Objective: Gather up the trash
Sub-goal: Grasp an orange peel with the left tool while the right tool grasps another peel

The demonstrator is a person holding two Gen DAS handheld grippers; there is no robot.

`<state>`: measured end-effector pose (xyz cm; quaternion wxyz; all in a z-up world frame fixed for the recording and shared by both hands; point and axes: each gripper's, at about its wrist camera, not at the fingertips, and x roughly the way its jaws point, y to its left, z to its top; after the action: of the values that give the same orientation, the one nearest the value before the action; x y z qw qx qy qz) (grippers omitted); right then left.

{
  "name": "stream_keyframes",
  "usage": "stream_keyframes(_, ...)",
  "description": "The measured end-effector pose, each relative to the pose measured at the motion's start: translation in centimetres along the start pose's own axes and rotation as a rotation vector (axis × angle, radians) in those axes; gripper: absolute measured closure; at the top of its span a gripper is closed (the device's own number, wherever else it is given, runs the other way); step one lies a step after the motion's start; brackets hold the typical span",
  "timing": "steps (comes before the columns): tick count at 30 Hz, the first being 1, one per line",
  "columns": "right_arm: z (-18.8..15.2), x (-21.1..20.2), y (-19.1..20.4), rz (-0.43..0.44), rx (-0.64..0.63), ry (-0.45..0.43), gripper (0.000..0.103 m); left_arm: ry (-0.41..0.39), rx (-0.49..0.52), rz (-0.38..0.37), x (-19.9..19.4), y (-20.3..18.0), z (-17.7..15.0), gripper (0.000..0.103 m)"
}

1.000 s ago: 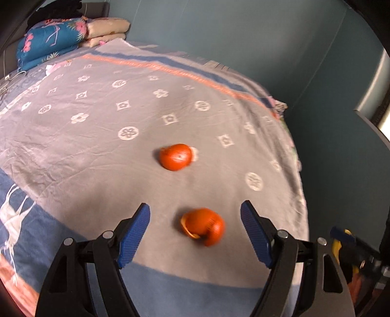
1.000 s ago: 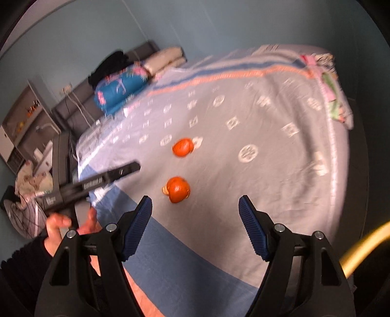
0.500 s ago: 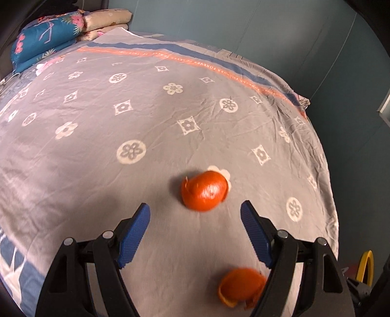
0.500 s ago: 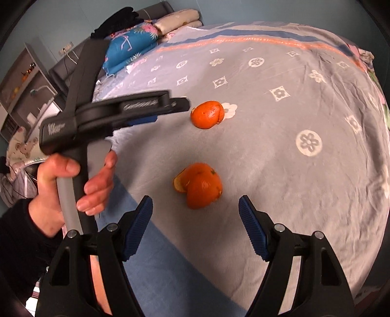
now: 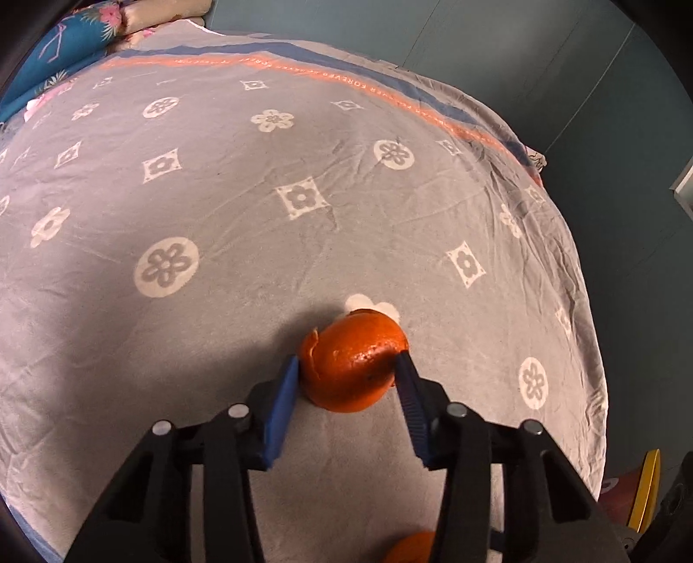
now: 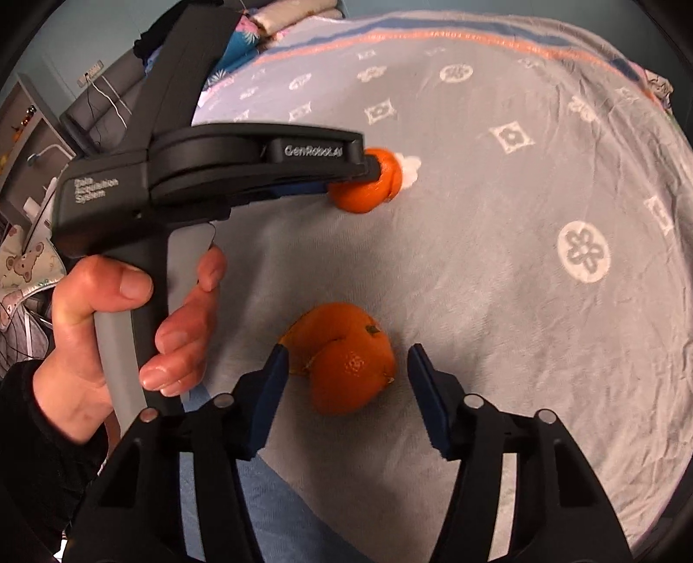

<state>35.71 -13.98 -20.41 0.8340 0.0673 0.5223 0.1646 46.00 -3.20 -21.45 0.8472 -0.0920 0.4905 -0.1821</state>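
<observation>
On the bedspread [image 5: 216, 346], both jaws just closed around orange peels (one each).

Left wrist view: looks forward and steeply down along the left gripper [image 5: 348, 372], close above the grey bedspread [image 5: 225, 208], with the farther orange peel [image 5: 353, 368] at frame centre and the pillows [image 5: 86, 30] at top left. Right wrist view: likewise steeply down along the right gripper [image 6: 346, 372], close over the nearer orange peel [image 6: 346, 364]. Shared: the bedspread, the farther peel, and the left gripper, seen side-on with the hand [image 6: 125, 329] holding it; the nearer peel shows at the left view's bottom edge.
</observation>
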Motion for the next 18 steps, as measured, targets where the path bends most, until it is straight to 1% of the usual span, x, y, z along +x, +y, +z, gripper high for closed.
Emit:
stream_keyframes(1, 0.1, 0.2, 0.1, -0.001, -0.003, 0.007, 0.055, -0.003, -0.014, -0.010, 0.0, 0.2, 0.0, 0.063)
stream_keyframes(3, 0.2, 0.4, 0.3, -0.007, -0.009, 0.010, 0.057, -0.007, -0.038, -0.034, -0.2, 0.5, 0.0, 0.075)
stream_keyframes(4, 0.3, 0.4, 0.4, -0.008, -0.012, 0.012, 0.058, -0.009, -0.046, -0.046, -0.3, 0.6, 0.1, 0.075)
stream_keyframes(8, 0.3, 0.7, 0.7, -0.021, -0.028, 0.021, 0.063, -0.022, -0.045, -0.040, -1.0, 0.5, 0.0, 0.080)
stream_keyframes(12, 0.2, 0.8, 0.3, -0.022, 0.008, 0.035, 0.067, -0.037, -0.049, -0.025, -1.6, 0.6, 0.0, 0.082)
stream_keyframes(18, -0.2, -0.1, -0.1, -0.020, 0.029, 0.039, 0.071, -0.057, -0.056, -0.041, -3.2, 0.8, -0.5, 0.083)
